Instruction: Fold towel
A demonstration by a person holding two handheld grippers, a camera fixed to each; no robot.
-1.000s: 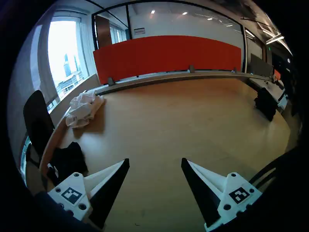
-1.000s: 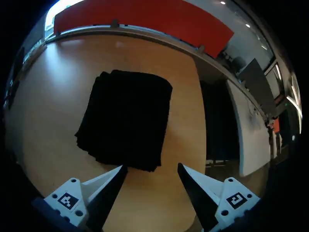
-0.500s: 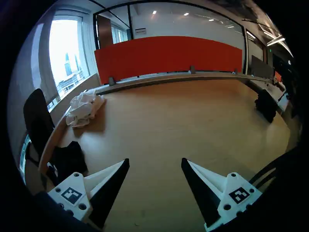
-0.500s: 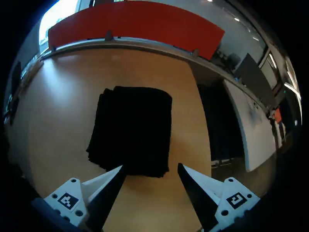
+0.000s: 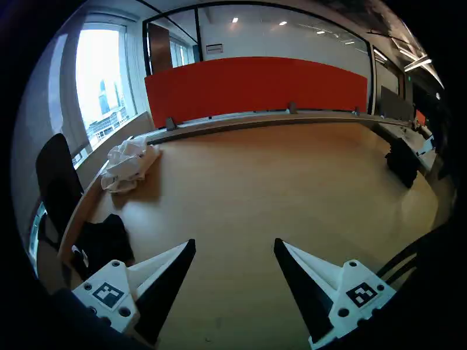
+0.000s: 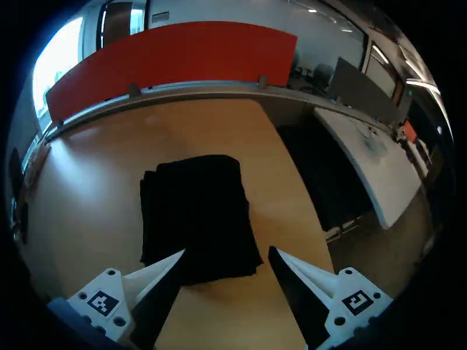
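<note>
R hand-held gripper (image 6: 226,249) pulled back, black towel (image 6: 195,210) folded flat, neat

My right gripper (image 6: 227,251) tips upward over this second. The black towel (image 6: 195,216) shrinks ahead of the jaws and turns. A second ago it lay broad and skewed across them; now it runs narrow and almost straight away from them. Its near edge drops from just beyond the fingertips to between them, one corner slipping behind the left tip. The red divider (image 6: 169,58) slides down from the top and levels out. To the right of the jaws, more of the white desk (image 6: 373,163) comes into sight.
</note>
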